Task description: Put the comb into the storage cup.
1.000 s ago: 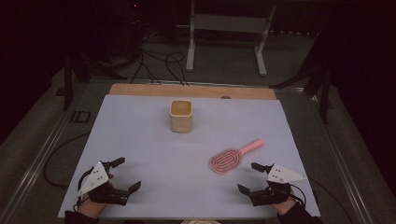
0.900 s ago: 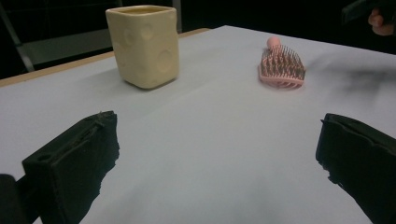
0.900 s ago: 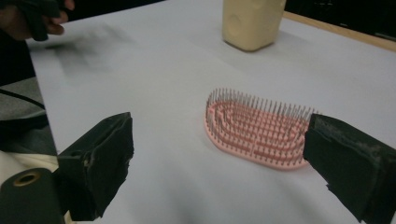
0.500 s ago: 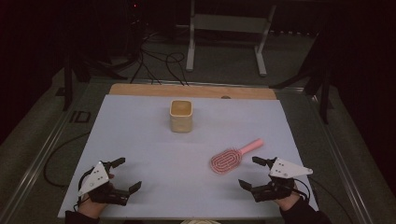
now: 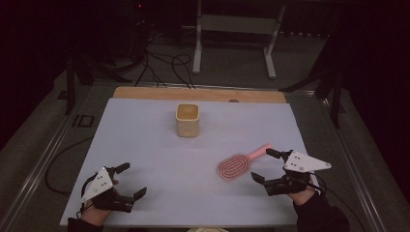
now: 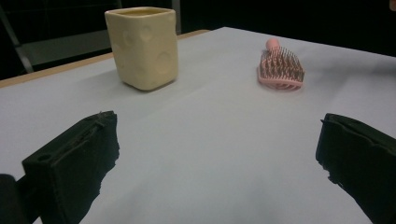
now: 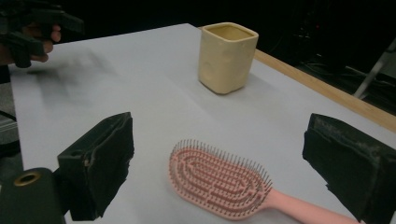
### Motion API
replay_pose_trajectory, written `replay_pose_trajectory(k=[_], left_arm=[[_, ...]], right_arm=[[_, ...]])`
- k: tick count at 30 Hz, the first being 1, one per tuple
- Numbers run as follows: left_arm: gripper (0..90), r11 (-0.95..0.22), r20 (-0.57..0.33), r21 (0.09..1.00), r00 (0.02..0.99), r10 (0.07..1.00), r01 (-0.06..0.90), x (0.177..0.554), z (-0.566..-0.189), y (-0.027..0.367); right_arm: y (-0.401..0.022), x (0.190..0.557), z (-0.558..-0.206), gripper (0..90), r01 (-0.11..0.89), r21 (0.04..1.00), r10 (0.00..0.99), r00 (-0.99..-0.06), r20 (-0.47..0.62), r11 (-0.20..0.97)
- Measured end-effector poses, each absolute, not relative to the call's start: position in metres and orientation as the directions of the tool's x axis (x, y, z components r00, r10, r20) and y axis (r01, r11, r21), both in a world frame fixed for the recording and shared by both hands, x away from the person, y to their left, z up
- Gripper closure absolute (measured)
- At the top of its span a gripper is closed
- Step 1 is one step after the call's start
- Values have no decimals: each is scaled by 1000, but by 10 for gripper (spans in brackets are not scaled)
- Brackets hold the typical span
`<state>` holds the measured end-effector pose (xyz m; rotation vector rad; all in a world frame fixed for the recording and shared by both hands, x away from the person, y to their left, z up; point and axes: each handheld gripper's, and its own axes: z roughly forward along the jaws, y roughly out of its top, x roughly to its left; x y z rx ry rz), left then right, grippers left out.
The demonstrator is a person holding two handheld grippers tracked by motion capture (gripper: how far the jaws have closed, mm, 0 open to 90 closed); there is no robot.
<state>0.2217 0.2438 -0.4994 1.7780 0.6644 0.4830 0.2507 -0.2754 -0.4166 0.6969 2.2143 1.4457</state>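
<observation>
A pink hairbrush (image 5: pixel 239 163) (image 6: pixel 280 68) (image 7: pixel 224 184) lies bristles up on the white table (image 5: pixel 159 159), handle toward the far right. A cream square cup (image 5: pixel 187 119) (image 6: pixel 143 45) (image 7: pixel 227 55) stands upright at the table's middle back. My right gripper (image 5: pixel 261 165) (image 7: pixel 224 172) is open just right of the brush, its jaws either side of the brush head without touching it. My left gripper (image 5: pixel 132 179) (image 6: pixel 219 163) rests open near the front left corner, nothing between its jaws.
A wooden strip (image 5: pixel 198 94) runs along the table's far edge. Behind it are a metal stand (image 5: pixel 232 38) and loose cables (image 5: pixel 159 65) on the dark floor. The other hand's gripper (image 7: pixel 28 28) appears far left in the right gripper view.
My right gripper has moved forward and left toward the brush head. The left gripper, brush and cup have stayed put.
</observation>
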Motion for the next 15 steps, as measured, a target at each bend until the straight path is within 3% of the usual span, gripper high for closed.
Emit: replay_pose_trajectory(k=[15], left_arm=[[1,-226,0,954,757,654,195,221,-499,244]], right_arm=[[-283,274,-406,87,196,921,626,-777,-63,337]])
